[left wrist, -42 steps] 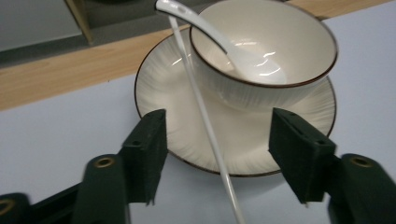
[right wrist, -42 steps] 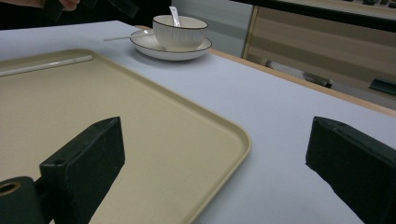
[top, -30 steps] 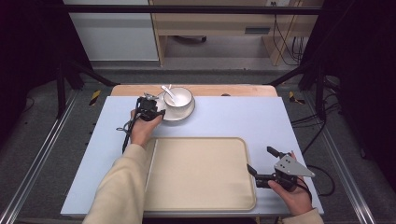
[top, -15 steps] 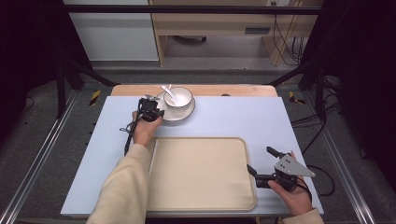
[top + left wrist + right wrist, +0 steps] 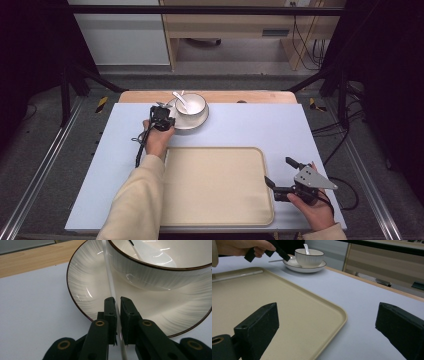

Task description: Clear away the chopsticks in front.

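The left claw [image 5: 117, 315] is closed on a thin white rod [image 5: 110, 282], apparently a slim utensil handle, lying across the plate [image 5: 197, 122] at the far left of the tabletop [image 5: 310, 130]. A bowl [image 5: 192, 104] with a spoon [image 5: 180, 99] stands on that plate. The glazed ware looks hard, slippery and breakable (the rod light and stiff), so a hold near the rod's end, clear of the rim, seems soundest. The right claw [image 5: 282, 176] rests open at the near right, beside the empty tray [image 5: 215, 185].

Our left gripper [image 5: 165, 114] has crept slightly toward 12 o'clock, closer against the plate [image 5: 199, 121]; its jaws pinch a thin white stick [image 5: 111, 287].
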The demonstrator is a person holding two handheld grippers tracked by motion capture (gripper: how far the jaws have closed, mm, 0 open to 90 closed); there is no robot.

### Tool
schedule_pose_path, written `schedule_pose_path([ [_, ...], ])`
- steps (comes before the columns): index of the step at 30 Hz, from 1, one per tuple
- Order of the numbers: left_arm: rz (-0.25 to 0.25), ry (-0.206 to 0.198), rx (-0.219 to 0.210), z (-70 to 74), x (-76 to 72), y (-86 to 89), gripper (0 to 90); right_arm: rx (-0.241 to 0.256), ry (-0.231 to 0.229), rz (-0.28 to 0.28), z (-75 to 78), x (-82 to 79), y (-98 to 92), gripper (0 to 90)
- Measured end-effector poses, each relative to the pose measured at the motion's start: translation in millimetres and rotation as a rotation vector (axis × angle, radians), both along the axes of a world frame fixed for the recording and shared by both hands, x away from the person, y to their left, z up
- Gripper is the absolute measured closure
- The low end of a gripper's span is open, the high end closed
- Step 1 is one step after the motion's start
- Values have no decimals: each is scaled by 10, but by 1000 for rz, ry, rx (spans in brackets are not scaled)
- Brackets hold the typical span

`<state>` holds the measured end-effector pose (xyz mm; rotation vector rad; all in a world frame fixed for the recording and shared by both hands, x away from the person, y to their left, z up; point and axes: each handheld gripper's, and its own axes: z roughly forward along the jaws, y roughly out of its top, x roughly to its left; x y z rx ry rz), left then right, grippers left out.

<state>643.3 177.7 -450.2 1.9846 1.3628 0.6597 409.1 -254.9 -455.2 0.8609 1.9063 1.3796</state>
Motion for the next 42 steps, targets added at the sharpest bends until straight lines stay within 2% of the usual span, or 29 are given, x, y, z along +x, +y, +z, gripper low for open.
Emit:
schedule_pose_path([
  [6, 32, -7, 5, -2, 6, 16, 851, -2, 2, 0, -1, 1, -1, 50],
  [8, 41, -13, 20, 8, 2, 22, 852, -2, 2, 0, -2, 1, 0, 50],
  [13, 40, -45, 22, 79, -29, 41, 855, -2, 2, 0, -3, 1, 0, 50],
  [17, 52, -41, 11, 157, -65, 103, 855, -2, 1, 1, -3, 2, 2, 50],
  [20, 76, -55, -7, 227, -107, 176, 856, -3, 2, 1, -3, 2, 3, 50],
  [25, 111, -67, -59, 315, -215, 342, 856, -1, 1, 2, -1, 2, 3, 50],
  [31, 140, -81, -86, 354, -338, 503, 856, -3, 1, 4, -3, 1, 11, 50],
  [37, 145, -101, -105, 430, -466, 550, 856, -5, 2, 4, -5, 4, 14, 50],
  [42, 158, -130, -115, 506, -687, 573, 856, -1, 0, 5, -1, 1, 15, 50],
])
